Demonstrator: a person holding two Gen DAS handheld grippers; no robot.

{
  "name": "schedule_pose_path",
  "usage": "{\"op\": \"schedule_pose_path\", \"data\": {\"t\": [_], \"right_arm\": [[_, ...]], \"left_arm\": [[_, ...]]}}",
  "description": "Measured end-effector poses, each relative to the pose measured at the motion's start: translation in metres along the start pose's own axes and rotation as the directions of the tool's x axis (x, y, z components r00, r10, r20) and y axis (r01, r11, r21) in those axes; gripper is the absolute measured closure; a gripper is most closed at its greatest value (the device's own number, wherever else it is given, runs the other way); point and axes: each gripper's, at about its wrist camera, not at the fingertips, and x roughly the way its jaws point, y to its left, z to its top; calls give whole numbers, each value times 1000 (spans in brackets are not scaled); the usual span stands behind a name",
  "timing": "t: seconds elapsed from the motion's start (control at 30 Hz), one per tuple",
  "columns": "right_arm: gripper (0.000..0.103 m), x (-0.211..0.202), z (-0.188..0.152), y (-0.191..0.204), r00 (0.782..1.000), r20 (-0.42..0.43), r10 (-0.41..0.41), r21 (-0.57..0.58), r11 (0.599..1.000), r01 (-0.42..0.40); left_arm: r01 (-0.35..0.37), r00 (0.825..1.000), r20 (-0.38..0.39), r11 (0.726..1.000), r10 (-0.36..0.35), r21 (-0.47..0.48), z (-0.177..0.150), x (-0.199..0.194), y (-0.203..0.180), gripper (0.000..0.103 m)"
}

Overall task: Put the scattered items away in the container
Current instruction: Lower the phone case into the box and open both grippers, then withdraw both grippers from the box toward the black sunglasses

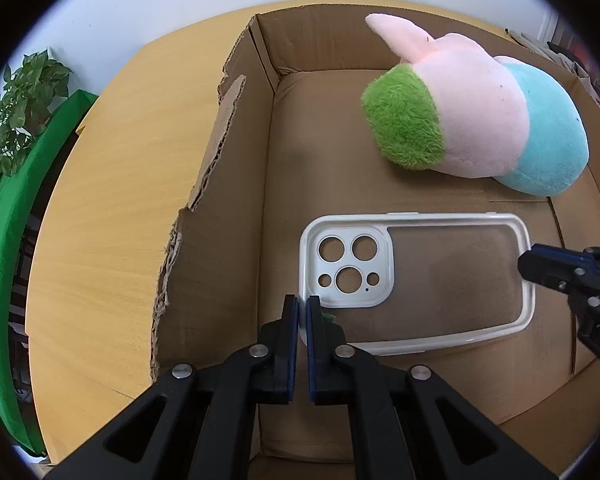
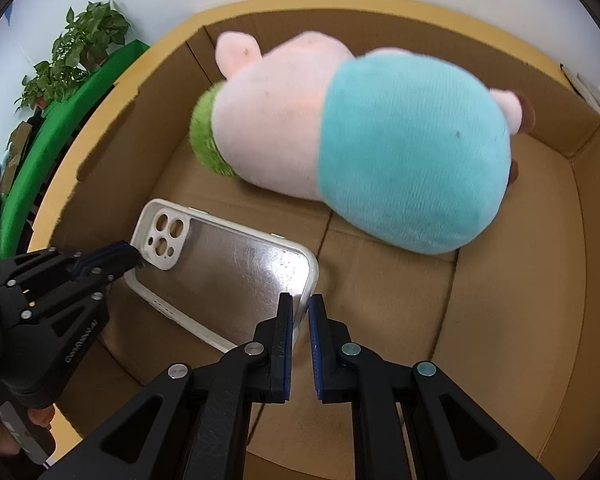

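A clear phone case with a white rim (image 1: 420,280) is held inside the cardboard box (image 1: 236,160). My left gripper (image 1: 302,304) is shut on the case's rim at the camera-cutout end. My right gripper (image 2: 301,304) is shut on the rim at the opposite end of the case (image 2: 228,264). Each gripper shows in the other's view, the right one (image 1: 540,268) and the left one (image 2: 128,256). A pink, green and blue plush toy (image 1: 476,116) lies in the box beyond the case; it also shows in the right wrist view (image 2: 360,144).
The box (image 2: 520,300) stands on a light wooden table (image 1: 112,200). Its left wall has a torn edge (image 1: 188,208). A green object (image 1: 4,240) and a leafy plant (image 1: 24,96) stand beyond the table's left edge.
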Motion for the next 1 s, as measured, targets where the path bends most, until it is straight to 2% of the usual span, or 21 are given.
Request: {"op": "schedule_pose_path", "data": {"t": [0.17,0.2,0.23,0.27,0.3,0.33,0.4,0.43,0.5,0.53,0.6,0.67,0.73,0.77,0.9,1.0], "right_arm": [[92,0,-4,-5,1000,-5,14,21,1000,-13],[84,0,-6,-6,1000,-7,2,18,1000,-2],[63,-1,-8,-7,1000,-11,-5,14,1000,5],[50,-4,-10,-8,1000,-5,1,17,1000,0],[31,-11,-13,-9,1000,22,4,21,1000,-4],[24,-19,-15,-9,998,55,-3,16,1000,2],[20,-39,-25,-9,992,123,-12,5,1000,12],[16,-49,-31,-10,988,157,1,8,1000,-2],[8,-74,-49,-11,971,237,19,21,999,-25],[5,-86,-58,-8,960,278,17,24,999,-25],[1,-106,-74,-2,938,348,7,26,1000,-18],[0,-122,-93,0,918,397,-8,24,1000,-2],[0,-130,-99,4,905,424,-39,26,999,31],[0,-136,-106,3,898,436,-63,34,998,53],[0,-152,-119,-3,875,471,-115,73,993,91],[0,-158,-128,-6,856,496,-147,84,989,122]], "left_arm": [[-4,1000,7,1000,4,-4,-1,-1,2,97],[7,1000,18,1000,-6,-11,-2,-3,4,97],[21,999,32,1000,-20,-18,-2,-6,6,97],[33,998,55,999,-32,-23,-4,-11,7,95],[35,996,79,999,-33,-23,-5,-17,7,90],[29,993,111,999,-26,-23,-7,-26,7,84],[20,978,207,999,-12,-37,-13,-48,9,53],[25,966,257,998,-12,-50,-17,-60,11,47],[54,932,363,996,-25,-71,-30,-87,15,33],[61,916,401,995,-26,-73,-35,-96,16,31],[72,878,479,991,-10,-112,-53,-116,14,26],[136,851,523,981,-44,-138,-72,-129,10,25],[169,845,529,978,-79,-126,-80,-135,1,25],[166,843,532,979,-81,-114,-84,-139,-6,25],[169,816,568,984,-104,-63,-97,-153,-26,25],[170,810,575,985,-117,-39,-102,-162,-38,25]]}}
